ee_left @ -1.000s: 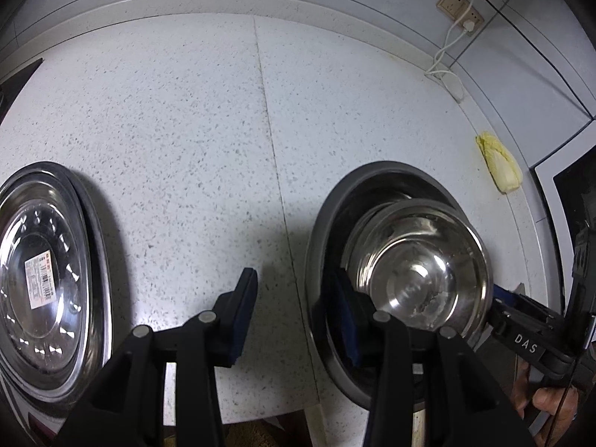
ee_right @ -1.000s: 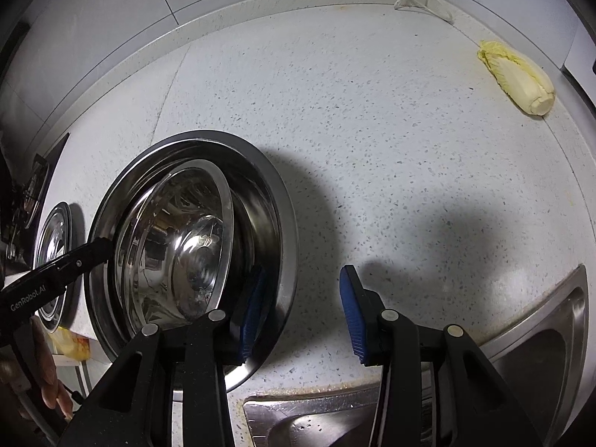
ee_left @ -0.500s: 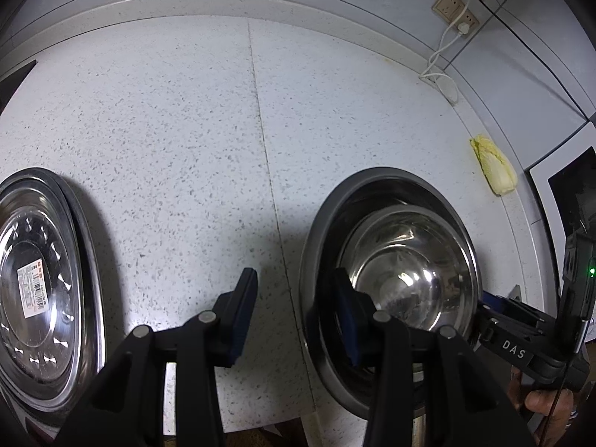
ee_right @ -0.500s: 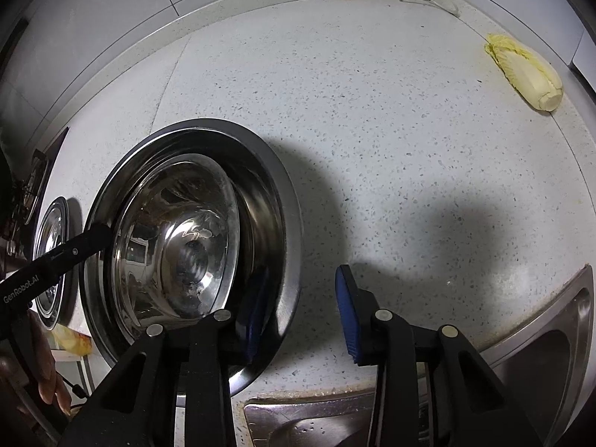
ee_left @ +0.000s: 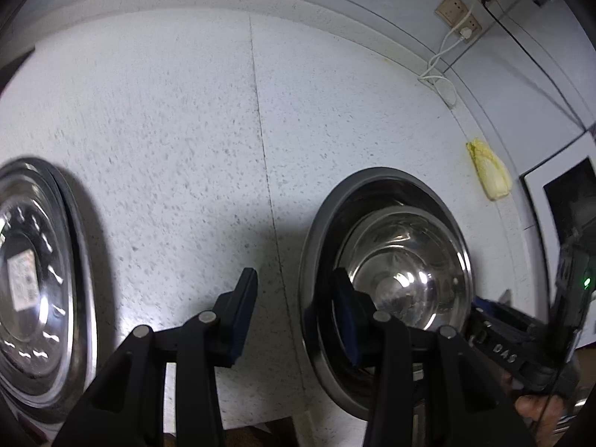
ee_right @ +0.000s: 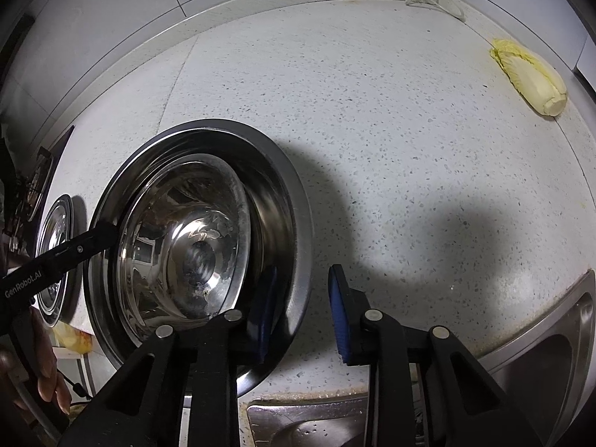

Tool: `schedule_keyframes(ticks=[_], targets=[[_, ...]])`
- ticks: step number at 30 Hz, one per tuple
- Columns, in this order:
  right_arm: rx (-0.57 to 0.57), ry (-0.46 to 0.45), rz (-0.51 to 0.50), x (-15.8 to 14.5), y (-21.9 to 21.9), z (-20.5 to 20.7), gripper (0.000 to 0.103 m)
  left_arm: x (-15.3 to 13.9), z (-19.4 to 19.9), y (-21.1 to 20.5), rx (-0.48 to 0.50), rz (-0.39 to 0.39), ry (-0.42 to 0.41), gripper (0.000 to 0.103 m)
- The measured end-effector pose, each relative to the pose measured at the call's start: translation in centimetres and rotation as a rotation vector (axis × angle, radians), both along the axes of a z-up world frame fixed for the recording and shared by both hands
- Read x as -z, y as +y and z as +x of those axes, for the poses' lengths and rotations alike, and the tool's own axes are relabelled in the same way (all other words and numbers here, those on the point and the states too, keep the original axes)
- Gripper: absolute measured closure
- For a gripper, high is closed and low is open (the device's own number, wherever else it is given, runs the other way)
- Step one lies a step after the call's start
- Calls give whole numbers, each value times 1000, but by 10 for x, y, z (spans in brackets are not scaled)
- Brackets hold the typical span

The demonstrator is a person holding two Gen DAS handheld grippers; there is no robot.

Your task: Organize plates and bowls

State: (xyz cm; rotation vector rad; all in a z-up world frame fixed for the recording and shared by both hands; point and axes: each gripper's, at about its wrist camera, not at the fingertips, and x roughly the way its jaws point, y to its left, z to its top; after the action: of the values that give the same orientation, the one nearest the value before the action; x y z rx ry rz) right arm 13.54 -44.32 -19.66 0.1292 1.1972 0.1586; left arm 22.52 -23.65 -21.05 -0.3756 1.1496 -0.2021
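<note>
A shiny steel small bowl (ee_right: 186, 246) sits nested inside a wider steel big bowl (ee_right: 287, 201) on the speckled white table (ee_right: 372, 130). The left gripper (ee_left: 294, 311) and right gripper (ee_right: 301, 309) each gape wide, straddling the big bowl's rim without clamping it. A round steel plate (ee_left: 33, 283) lies well apart to the left.

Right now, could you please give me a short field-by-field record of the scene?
surface: speckled counter
big bowl: on counter, steel
small bowl: nested inside big bowl
plate: on counter, left of bowls, sticker on it
left tool: open, straddling big bowl's left rim
right tool: open, straddling big bowl's right rim
cabbage: near back wall, right
sink: front right, beside bowls
</note>
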Motion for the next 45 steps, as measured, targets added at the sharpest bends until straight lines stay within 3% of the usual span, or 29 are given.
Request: schedule_keyframes(ticks=[2, 7, 10, 12, 21, 24, 30, 37, 41, 45], targets=[[-5, -5, 0, -1, 3, -1, 89, 5, 2, 5, 0, -66, 38, 64], [9, -6, 10, -1, 5, -1, 90, 15, 9, 19, -15, -189, 109, 66], [7, -9, 3, -2, 4, -1, 90, 18, 13, 24, -5, -262, 127, 78], [9, -9, 9, -3, 4, -1, 90, 16, 14, 22, 16, -279, 120, 88], [28, -9, 7, -5, -7, 6, 90, 5, 14, 19, 20, -276, 95, 94], [32, -28, 26, -21, -7, 5, 90, -8, 13, 31, 12, -299, 83, 94], [-17, -98, 53, -74, 28, 8, 91, -54, -8, 95, -50, -341, 22, 94], [-143, -171, 121, -123, 113, 10, 91, -110, -43, 196, -169, -366, -71, 94], [-202, -187, 145, -137, 155, 11, 91, -134, -64, 248, -222, -362, -120, 94], [-232, -182, 159, -143, 192, 10, 91, -139, -74, 287, -255, -374, -126, 94]])
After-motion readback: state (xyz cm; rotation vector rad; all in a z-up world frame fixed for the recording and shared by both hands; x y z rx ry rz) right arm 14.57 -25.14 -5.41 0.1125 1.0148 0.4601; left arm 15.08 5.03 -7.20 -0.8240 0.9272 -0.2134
